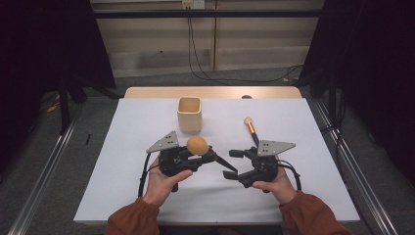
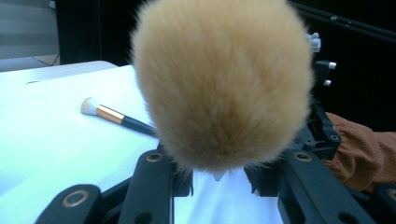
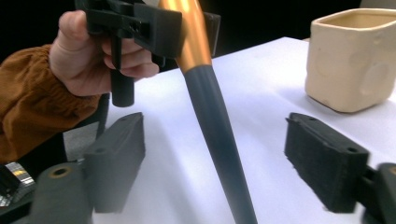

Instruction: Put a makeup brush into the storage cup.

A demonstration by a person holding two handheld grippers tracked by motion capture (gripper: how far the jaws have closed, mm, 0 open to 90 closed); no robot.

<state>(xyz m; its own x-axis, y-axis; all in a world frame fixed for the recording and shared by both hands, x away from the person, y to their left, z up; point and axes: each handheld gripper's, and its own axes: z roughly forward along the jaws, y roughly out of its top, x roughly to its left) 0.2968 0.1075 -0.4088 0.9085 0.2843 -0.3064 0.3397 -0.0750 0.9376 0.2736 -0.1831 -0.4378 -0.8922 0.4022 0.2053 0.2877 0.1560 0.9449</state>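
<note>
Two brushes are on this table, and the one that matters is the big brush (image 1: 201,148), clamped in the left gripper (image 1: 208,157), whose jaws are shut tight on the copper ferrule just below the fluffy tan head. From the high view the brush's long axis runs roughly level across the table: head at the left hand, dark handle pointing right toward the right gripper (image 1: 234,164), whose jaws stand spread with the handle tip reaching into or near the gap (touching nothing that I can make out). The cream cup (image 1: 189,114) stands upright behind and a little left of the head, apart from both tools, so the left hand is the nearer one to it; the small brush (image 1: 251,128) lies flat on the white table (image 1: 127,196) behind the right gripper, well apart from the cup. In the left gripper view the bristle head (image 2: 219,79) rises straight out of the closed jaws, with the small brush (image 2: 114,115) lying beyond on the sheet. In the right gripper view the dark handle (image 3: 217,135) runs down between the two pads (image 3: 116,158), which sit wide on either side without pressing it, and the cup (image 3: 352,58) stands off to the right. My judgement: the brush must swing handle-down toward that cup.
</note>
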